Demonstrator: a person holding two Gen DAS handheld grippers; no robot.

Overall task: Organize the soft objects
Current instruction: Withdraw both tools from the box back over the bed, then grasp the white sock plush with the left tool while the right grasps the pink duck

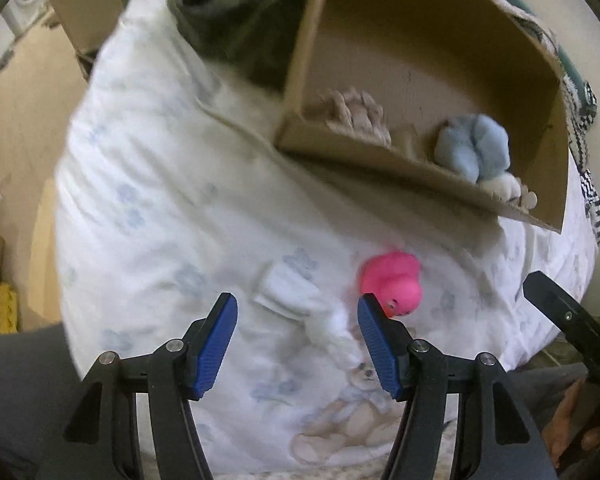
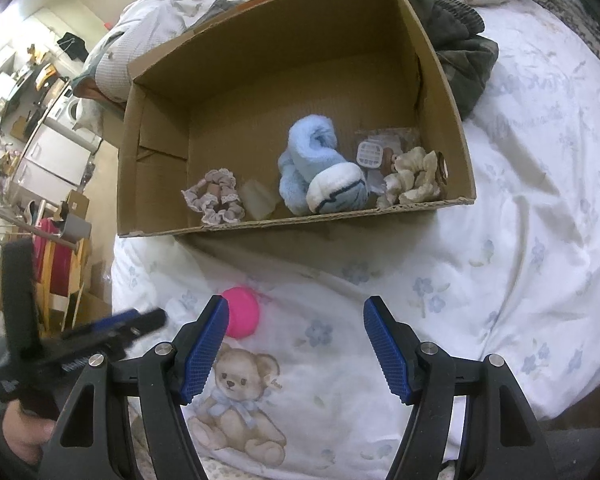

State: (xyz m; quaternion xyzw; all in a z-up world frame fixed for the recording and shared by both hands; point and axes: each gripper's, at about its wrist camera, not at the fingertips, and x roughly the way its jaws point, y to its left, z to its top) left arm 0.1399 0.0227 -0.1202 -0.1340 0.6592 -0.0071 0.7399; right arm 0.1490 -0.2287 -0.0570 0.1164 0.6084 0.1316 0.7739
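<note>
Pink duck [image 1: 392, 282] on the bed [image 1: 148, 216], just beyond the right fingertip of the left gripper [image 1: 296, 312], partly hidden behind that blue pad. In the right wrist view, same duck [image 2: 242, 312] just past the left fingertip of the right gripper [image 2: 296, 314], outside the gap, partly covered by the pad.

Small white cloth item [image 1: 288, 290], blurred, lying on the bed between the left gripper's fingers, a little ahead of the tips; touching or apart cannot be told from the blur.

Left gripper: jaws standing roughly half open, nothing clamped, pads pressing on nothing. Pointing steeply down at the bed. Also seen from the right wrist view at lower left [image 2: 112, 328], blurred, held by a hand [image 2: 24, 436].

Right gripper: jaws wide apart, holding nothing, only the printed sheet with a teddy bear print [image 2: 236, 408] below the gap.

Cardboard box [image 2: 156, 200] resting on the bed beyond both grippers, well apart from the duck. Inside, along the near wall: a frilly scrunchie [image 2: 216, 202] at left, a pale translucent piece [image 2: 260, 200] beside it, blue fluffy slippers [image 2: 316, 168] in the middle, a cream ruffled item [image 2: 412, 178] at right, a small white grid-faced thing [image 2: 370, 156] behind that. Dark clothing [image 2: 460, 40] heaped past the box's far right corner.
</note>
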